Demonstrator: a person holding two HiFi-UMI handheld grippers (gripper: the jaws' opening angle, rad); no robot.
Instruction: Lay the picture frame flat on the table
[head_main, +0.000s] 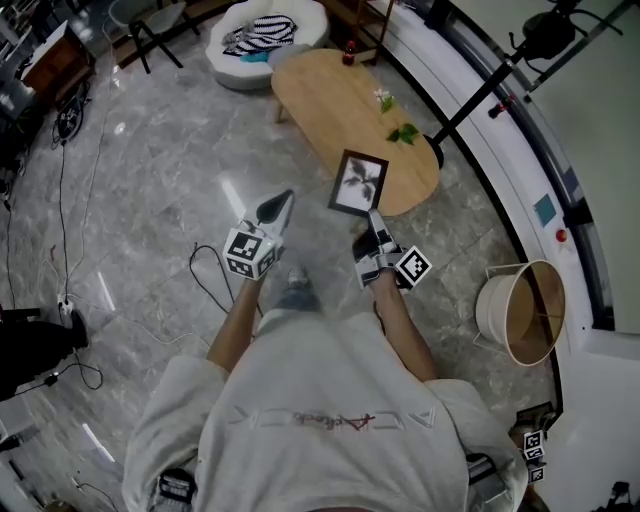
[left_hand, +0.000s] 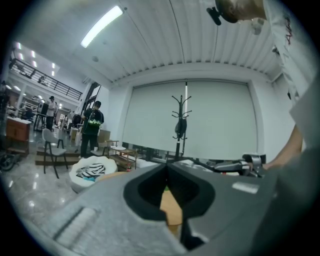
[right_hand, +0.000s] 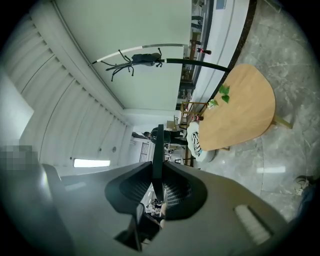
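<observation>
— Two tools are seen; what is gripped by each?
— Nothing is held by the left tool (head_main: 283, 200), its jaws being pressed together. The picture frame (head_main: 358, 183) is clenched by its edge in the right tool (head_main: 374, 224) and is held up near the end of the wooden bench (head_main: 320, 100).

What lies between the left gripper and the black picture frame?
Nothing: in the head view, only bare grey marble floor shows between the left gripper and the black picture frame.
</observation>
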